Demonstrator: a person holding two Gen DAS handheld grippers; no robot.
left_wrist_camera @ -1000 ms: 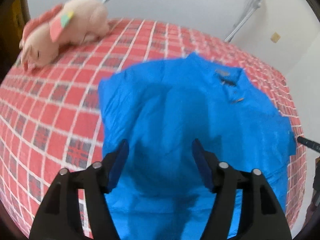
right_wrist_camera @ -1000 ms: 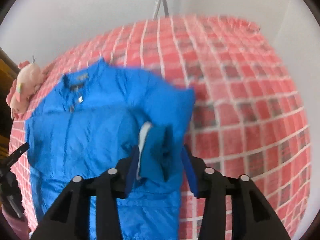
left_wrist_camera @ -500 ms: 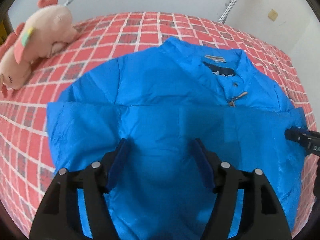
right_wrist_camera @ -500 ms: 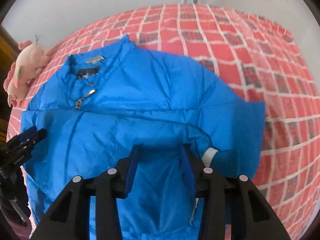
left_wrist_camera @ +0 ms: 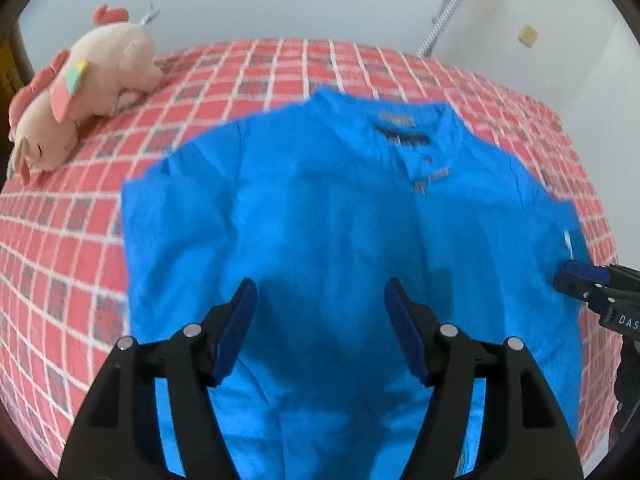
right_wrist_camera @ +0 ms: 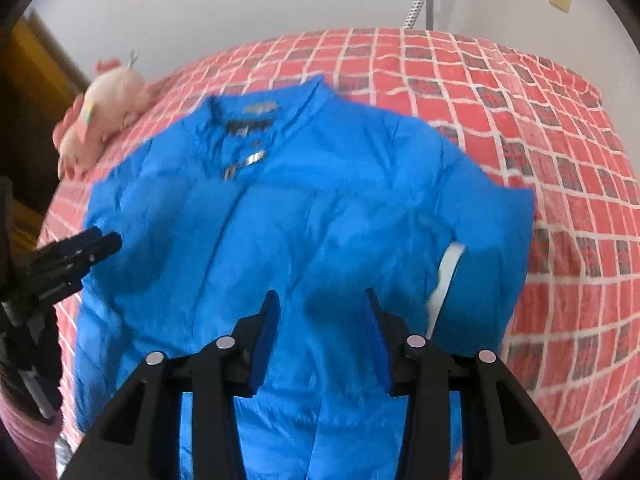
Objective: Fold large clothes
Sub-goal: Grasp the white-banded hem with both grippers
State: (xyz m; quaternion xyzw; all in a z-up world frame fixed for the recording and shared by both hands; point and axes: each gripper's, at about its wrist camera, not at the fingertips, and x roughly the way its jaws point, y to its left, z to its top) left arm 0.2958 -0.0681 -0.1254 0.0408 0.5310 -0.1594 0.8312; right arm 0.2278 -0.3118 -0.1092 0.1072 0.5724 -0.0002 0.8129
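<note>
Blue jacket (left_wrist_camera: 340, 216) spread front-up on red checked bedspread (left_wrist_camera: 72, 240), collar toward far wall, zipper pull below collar. White-lined cuff (right_wrist_camera: 446, 276) folded over at one side. Left gripper (left_wrist_camera: 320, 320) above lower front, jaws wide, nothing clamped. Right gripper (right_wrist_camera: 320, 328) likewise above fabric, jaws narrower, empty. Pink plush toy (left_wrist_camera: 80, 92) near far corner, apart from jacket.

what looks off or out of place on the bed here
Little stands out. A pink plush toy lies on the far corner of the checked bedspread, clear of the blue jacket. The jacket lies collar away, sleeves folded in, with a white lining edge showing at one side.
</note>
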